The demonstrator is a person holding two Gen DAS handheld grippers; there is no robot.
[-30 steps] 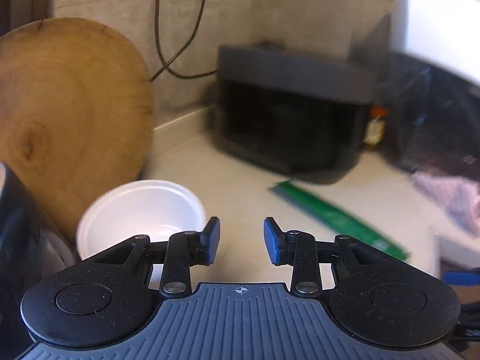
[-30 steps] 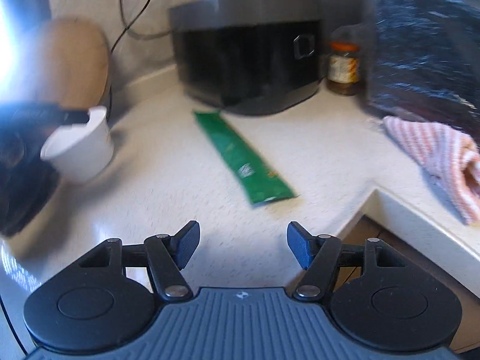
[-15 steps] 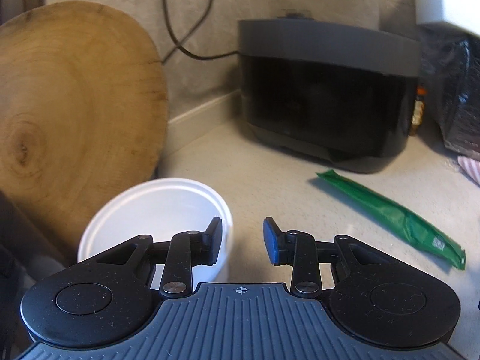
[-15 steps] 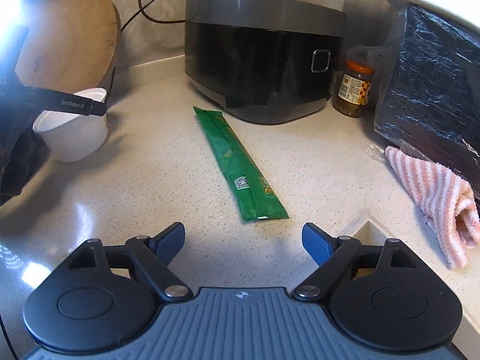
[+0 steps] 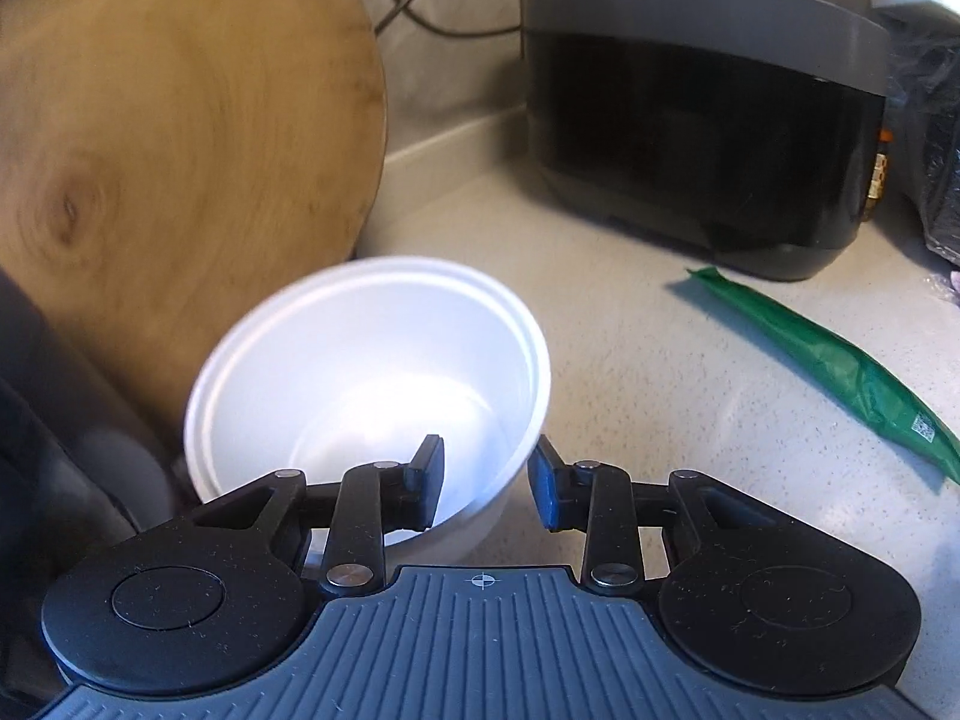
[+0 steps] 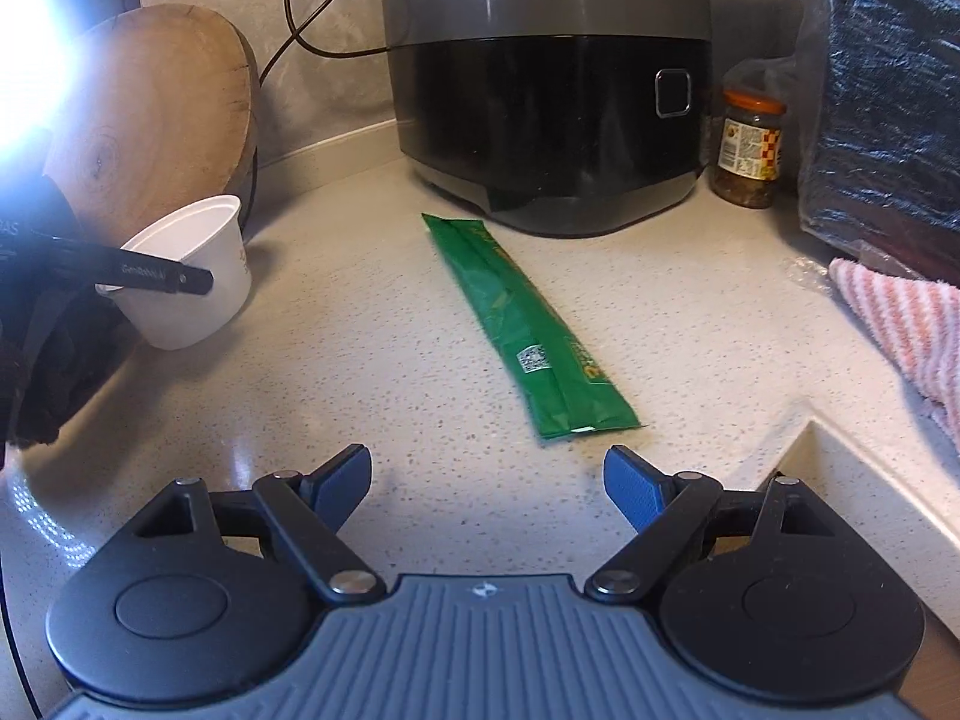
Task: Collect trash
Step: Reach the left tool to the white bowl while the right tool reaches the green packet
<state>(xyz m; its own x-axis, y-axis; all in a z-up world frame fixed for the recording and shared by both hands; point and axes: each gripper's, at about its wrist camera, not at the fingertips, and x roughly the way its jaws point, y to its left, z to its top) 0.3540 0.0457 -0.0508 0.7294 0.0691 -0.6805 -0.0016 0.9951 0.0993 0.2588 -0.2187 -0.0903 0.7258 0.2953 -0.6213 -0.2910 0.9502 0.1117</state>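
1. Left gripper (image 5: 485, 483): parted partway, straddling the near rim of a white foam cup (image 5: 366, 396); left finger inside the cup, right finger outside the wall. Pads not visibly pressing on the wall, so no grip seen.
2. Same cup in the right wrist view at middle left (image 6: 204, 282), tilted toward the left gripper (image 6: 180, 279), whose dark finger crosses the cup's mouth.
3. Right gripper (image 6: 486, 489): spread wide, having just been opening, nothing between the blue pads; bare speckled counter (image 6: 360, 372) below the gap.
4. Green wrapper (image 6: 528, 330): long, flat on the counter, running from centre frame toward lower right, near end just above the right gripper's fingertips, not touching them. Far end close to the front of a black rice cooker (image 6: 546, 102).
5. Same wrapper at the right edge of the left wrist view (image 5: 840, 360), well apart from the cup.
6. Round wooden board (image 5: 174, 144): upright, filling the upper left of the left wrist view, directly behind the cup.
7. Black cord (image 6: 300, 30): hanging down the wall at upper centre-left, reaching the cooker.
8. Jar with orange lid (image 6: 747, 147): just right of the cooker.
9. Dark wrapped bundle (image 6: 888, 102): upper right.
10. Pink striped towel (image 6: 900, 324): at right edge, below the bundle, lying on the counter.
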